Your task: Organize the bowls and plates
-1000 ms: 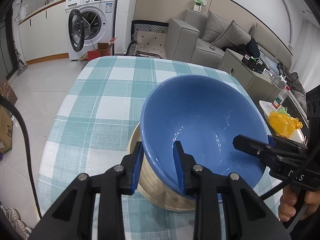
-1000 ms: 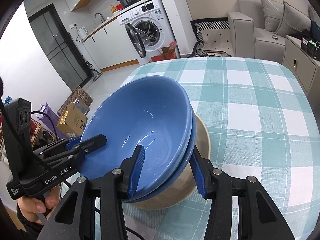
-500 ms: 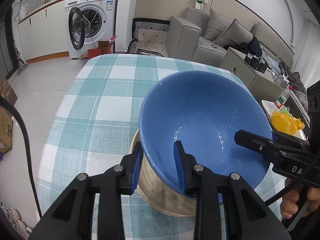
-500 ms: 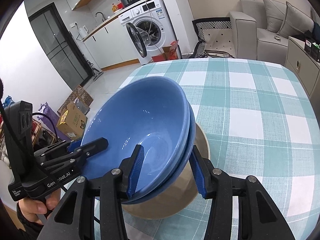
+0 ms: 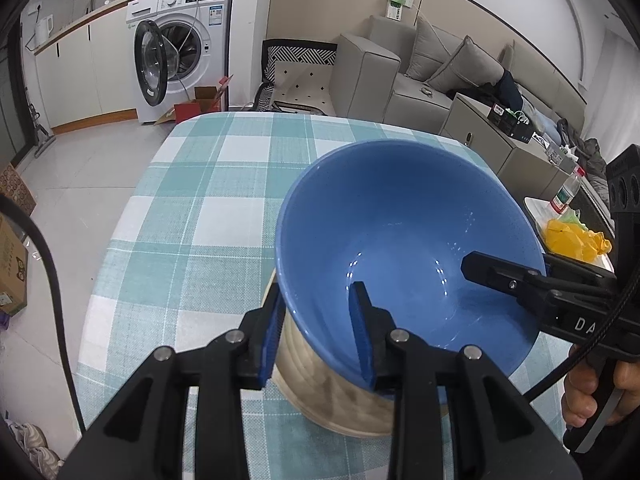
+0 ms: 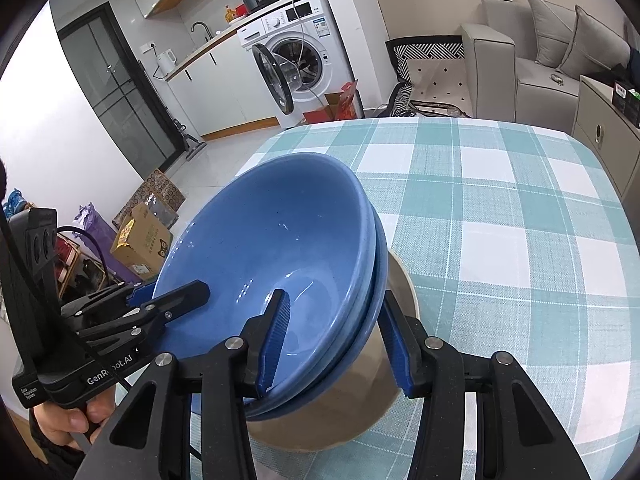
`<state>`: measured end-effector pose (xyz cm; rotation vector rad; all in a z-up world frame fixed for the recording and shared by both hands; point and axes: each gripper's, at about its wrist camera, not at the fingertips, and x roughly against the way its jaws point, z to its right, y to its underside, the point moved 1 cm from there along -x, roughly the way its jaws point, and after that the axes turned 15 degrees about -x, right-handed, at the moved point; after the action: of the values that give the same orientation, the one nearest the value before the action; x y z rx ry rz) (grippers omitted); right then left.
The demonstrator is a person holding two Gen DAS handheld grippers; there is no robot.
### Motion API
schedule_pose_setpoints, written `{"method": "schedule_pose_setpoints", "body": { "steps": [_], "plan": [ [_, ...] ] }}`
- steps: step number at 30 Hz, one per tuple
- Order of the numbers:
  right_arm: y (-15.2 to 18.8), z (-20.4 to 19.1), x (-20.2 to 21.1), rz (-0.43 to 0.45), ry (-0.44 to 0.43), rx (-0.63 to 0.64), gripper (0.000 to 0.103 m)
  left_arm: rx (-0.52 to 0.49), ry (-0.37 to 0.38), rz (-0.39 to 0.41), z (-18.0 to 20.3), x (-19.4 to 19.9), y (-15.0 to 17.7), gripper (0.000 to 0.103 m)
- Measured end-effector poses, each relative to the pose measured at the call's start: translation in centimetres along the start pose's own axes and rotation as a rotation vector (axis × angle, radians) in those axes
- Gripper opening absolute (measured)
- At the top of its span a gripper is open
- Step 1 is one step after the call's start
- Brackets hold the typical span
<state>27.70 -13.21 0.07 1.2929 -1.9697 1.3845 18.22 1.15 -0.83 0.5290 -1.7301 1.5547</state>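
Two nested blue bowls [image 6: 280, 248] sit in a beige bowl [image 6: 344, 408], held above the checked table [image 6: 520, 208]. The top blue bowl [image 5: 404, 236] and beige bowl [image 5: 332, 396] also show in the left wrist view. My left gripper [image 5: 318, 336] clamps the near rim of the stack, one finger inside the blue bowl and one outside. My right gripper [image 6: 332, 344] clamps the opposite rim the same way. Each gripper shows in the other's view: the right gripper [image 5: 520, 284] and the left gripper [image 6: 160, 308].
The teal and white checked tablecloth [image 5: 208, 200] spreads ahead. A washing machine [image 5: 180, 48] with its door open, a grey sofa [image 5: 400, 72] and a side cabinet [image 5: 500, 148] stand beyond the table. Cardboard boxes [image 6: 140, 236] lie on the floor.
The bowl stack, held by both grippers, has risen a little off the table and drifted toward me. Both grips are unchanged.
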Motion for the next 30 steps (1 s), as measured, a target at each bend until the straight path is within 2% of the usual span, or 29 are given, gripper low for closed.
{"method": "schedule_pose_setpoints", "body": {
  "steps": [5, 6, 7, 8, 9, 12, 13, 14, 15, 16, 20, 21, 23, 30],
  "plan": [
    [-0.1, 0.4, 0.5, 0.015, -0.022, -0.013, 0.048, 0.025, 0.044, 0.001, -0.6, 0.1, 0.2, 0.036],
    [0.0, 0.4, 0.8, 0.021, -0.02, -0.009, 0.049, 0.028, 0.048, 0.002, -0.8, 0.2, 0.3, 0.042],
    [0.0, 0.4, 1.1, 0.029, -0.018, 0.0, 0.053, 0.028, 0.044, 0.001, -0.9, 0.4, 0.4, 0.052],
    [0.0, 0.4, 1.4, 0.036, -0.011, 0.01, 0.057, 0.028, 0.041, 0.001, -1.0, 0.6, 0.6, 0.057],
    [0.1, 0.4, 1.8, 0.05, 0.006, 0.026, 0.067, 0.026, 0.044, 0.006, -1.1, 1.0, 0.7, 0.058],
    [0.7, 0.5, 2.9, 0.089, 0.012, 0.061, 0.078, 0.01, 0.046, 0.034, -1.3, 2.2, 1.2, 0.06],
    [0.9, 0.6, 3.3, 0.099, 0.01, 0.071, 0.084, 0.004, 0.038, 0.04, -1.4, 2.5, 1.3, 0.067],
    [1.1, 0.7, 3.7, 0.107, 0.005, 0.079, 0.086, -0.001, 0.025, 0.05, -1.5, 3.0, 1.5, 0.075],
    [1.5, 0.8, 4.1, 0.12, 0.0, 0.09, 0.086, -0.008, 0.004, 0.071, -1.5, 3.6, 1.7, 0.087],
    [1.7, 0.8, 4.4, 0.128, -0.004, 0.101, 0.087, -0.017, -0.004, 0.092, -1.5, 4.1, 1.9, 0.09],
    [2.8, 1.0, 5.7, 0.16, -0.024, 0.126, 0.092, -0.054, -0.02, 0.132, -1.3, 5.4, 2.6, 0.095],
    [3.0, 0.9, 6.0, 0.163, -0.036, 0.131, 0.095, -0.066, -0.031, 0.141, -1.2, 5.6, 2.7, 0.098],
    [3.6, 0.9, 6.5, 0.177, -0.045, 0.141, 0.101, -0.092, -0.051, 0.172, -0.9, 6.2, 3.1, 0.099],
    [6.2, 0.3, 8.7, 0.26, -0.08, 0.23, 0.103, -0.153, -0.088, 0.265, -0.1, 8.3, 5.1, 0.103]
  ]
}}
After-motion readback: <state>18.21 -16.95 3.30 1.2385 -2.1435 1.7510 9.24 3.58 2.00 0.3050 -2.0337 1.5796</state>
